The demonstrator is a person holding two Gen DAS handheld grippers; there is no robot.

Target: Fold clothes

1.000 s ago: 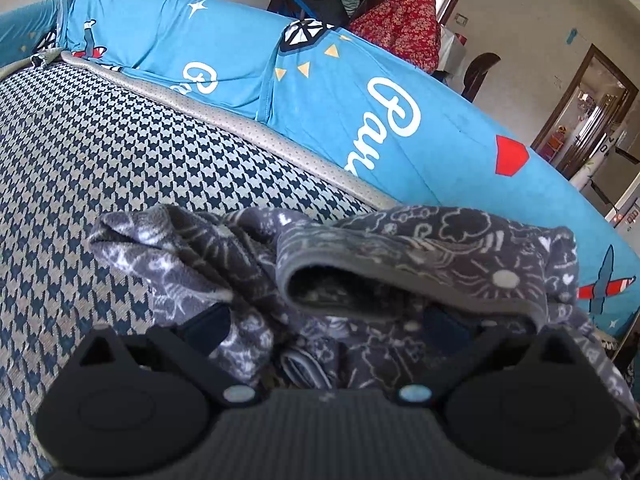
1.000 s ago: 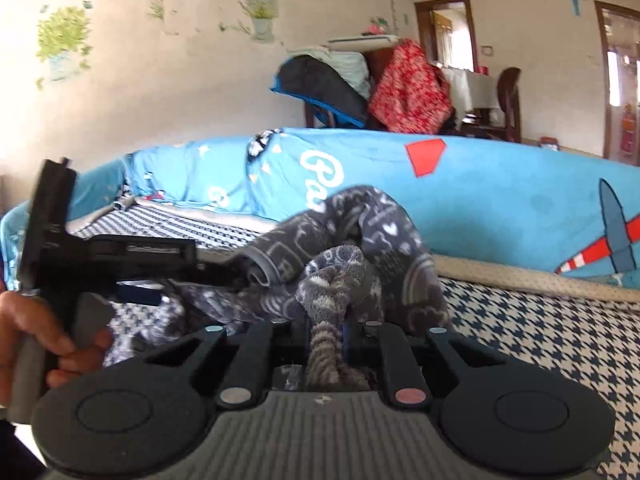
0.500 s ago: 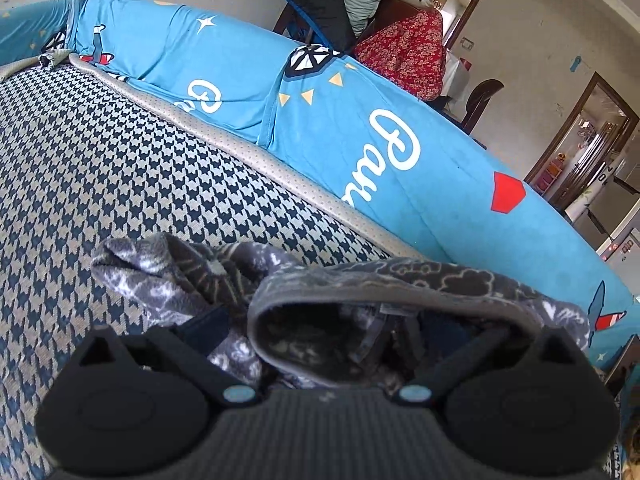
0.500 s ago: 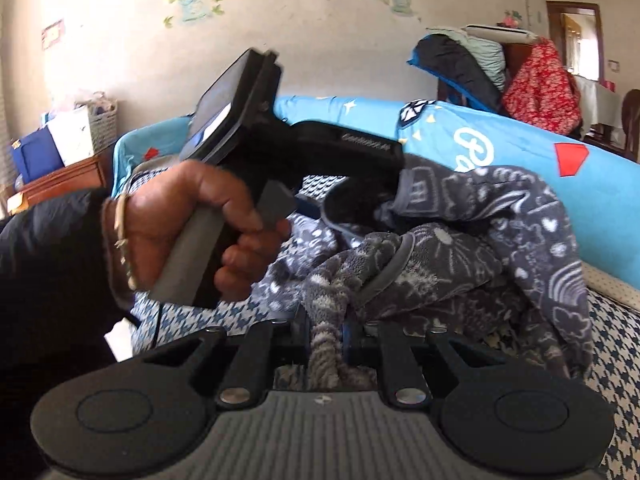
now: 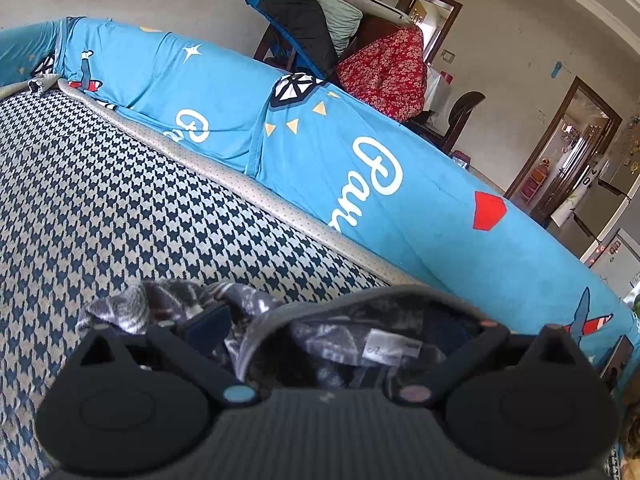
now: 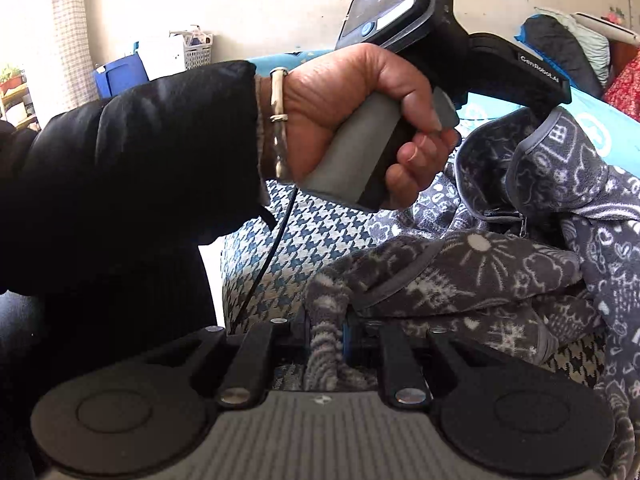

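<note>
A grey fleece garment [image 5: 352, 312] with white doodle print lies bunched on the houndstooth seat [image 5: 120, 208]. My left gripper [image 5: 330, 324] has its jaws wide apart; the garment's collar, with its white label [image 5: 392, 350], sits as an open loop between the fingers, not squeezed. In the right wrist view the garment [image 6: 480, 272] rises to the nose of the left tool, whose handle [image 6: 360, 160] a hand [image 6: 352, 92] holds. My right gripper [image 6: 326, 330] is shut on a twisted strip of the fleece, low at the seat's front edge.
A blue printed cover [image 5: 320, 152] drapes the backrest behind the seat. Beyond it are piled clothes [image 5: 360, 52], a chair and doorways. A black sleeve [image 6: 140, 152] and a thin cable [image 6: 272, 256] fill the left of the right wrist view. A blue box [image 6: 120, 76] stands far left.
The right gripper swung left and sank, so the hand and left tool now fill its view. In the left view the garment dropped lower and the collar opened to show its label.
</note>
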